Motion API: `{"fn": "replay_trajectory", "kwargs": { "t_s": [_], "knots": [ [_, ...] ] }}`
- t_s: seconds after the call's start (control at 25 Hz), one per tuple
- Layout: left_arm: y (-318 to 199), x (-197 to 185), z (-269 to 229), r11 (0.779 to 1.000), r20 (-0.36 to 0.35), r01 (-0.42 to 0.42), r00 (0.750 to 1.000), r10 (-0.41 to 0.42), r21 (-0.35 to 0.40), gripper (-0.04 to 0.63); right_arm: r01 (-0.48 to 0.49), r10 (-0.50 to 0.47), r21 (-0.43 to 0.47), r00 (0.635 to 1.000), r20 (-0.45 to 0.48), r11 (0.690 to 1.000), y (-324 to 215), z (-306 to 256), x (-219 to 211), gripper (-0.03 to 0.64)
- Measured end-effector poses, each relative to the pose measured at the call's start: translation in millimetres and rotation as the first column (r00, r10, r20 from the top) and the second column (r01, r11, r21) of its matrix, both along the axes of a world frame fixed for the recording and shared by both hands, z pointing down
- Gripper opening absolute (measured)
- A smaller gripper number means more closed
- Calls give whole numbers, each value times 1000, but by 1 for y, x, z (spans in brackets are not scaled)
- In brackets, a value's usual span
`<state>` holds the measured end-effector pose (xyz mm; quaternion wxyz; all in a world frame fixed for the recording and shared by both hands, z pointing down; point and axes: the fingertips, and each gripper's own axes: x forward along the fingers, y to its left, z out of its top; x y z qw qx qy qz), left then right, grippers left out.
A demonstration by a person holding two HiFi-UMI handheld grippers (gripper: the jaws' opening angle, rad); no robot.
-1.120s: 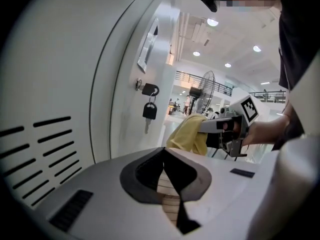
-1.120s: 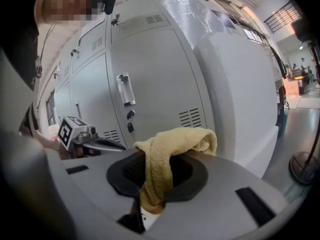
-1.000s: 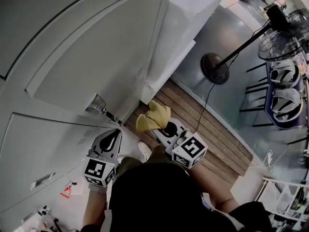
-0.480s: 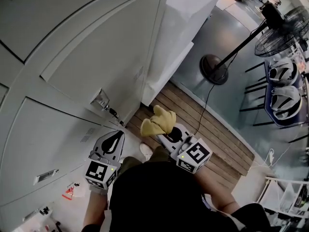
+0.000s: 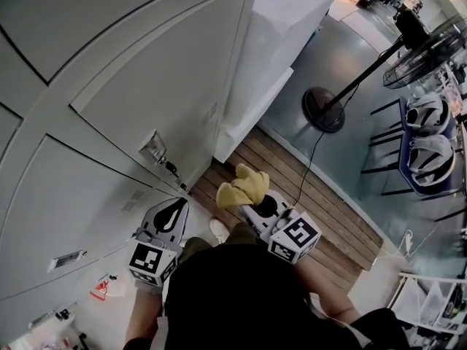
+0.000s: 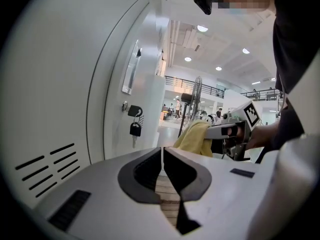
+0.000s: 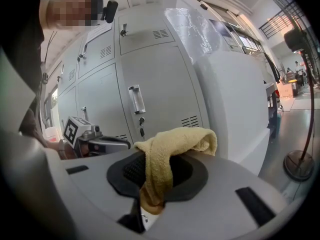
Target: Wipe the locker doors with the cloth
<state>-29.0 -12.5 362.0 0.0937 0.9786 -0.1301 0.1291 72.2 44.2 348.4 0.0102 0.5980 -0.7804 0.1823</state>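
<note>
1. Two grippers are in view, both held short of the pale grey metal locker door (image 5: 160,86) that carries a small black padlock (image 6: 135,129).
2. The right gripper (image 7: 152,184) has its jaws clamped on a soft yellow terry cloth (image 7: 167,149). The cloth is bunched, with one fold flopping over the top. It is near that door, off to its right and not touching it.
3. The left gripper (image 6: 162,160) has its jaws pressed together with nothing between them. It is low in front of that door, below the padlock.
4. The cloth looks light, limp and compressible, and unlikely to slip. A pinch through the bunched middle seems a sound hold, leaving the loose fold to meet the door. That fold could snag on the padlock.
</note>
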Motion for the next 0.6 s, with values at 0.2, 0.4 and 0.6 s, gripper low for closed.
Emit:
{"fn": "replay_trajectory", "kwargs": {
  "t_s": [0.2,0.4,0.6],
  "knots": [
    [1,-1,2,1000,9,17,1000,-17,-5,9,14,-14,3,1000,-3,1000,-1,0,2,72],
    [1,-4,2,999,13,36,999,-36,-3,9,37,-37,2,999,-4,999,-4,1,-1,72],
    [-2,-6,0,999,15,51,999,-51,11,9,50,-50,5,999,0,999,-8,1,0,72]
  ]
}}
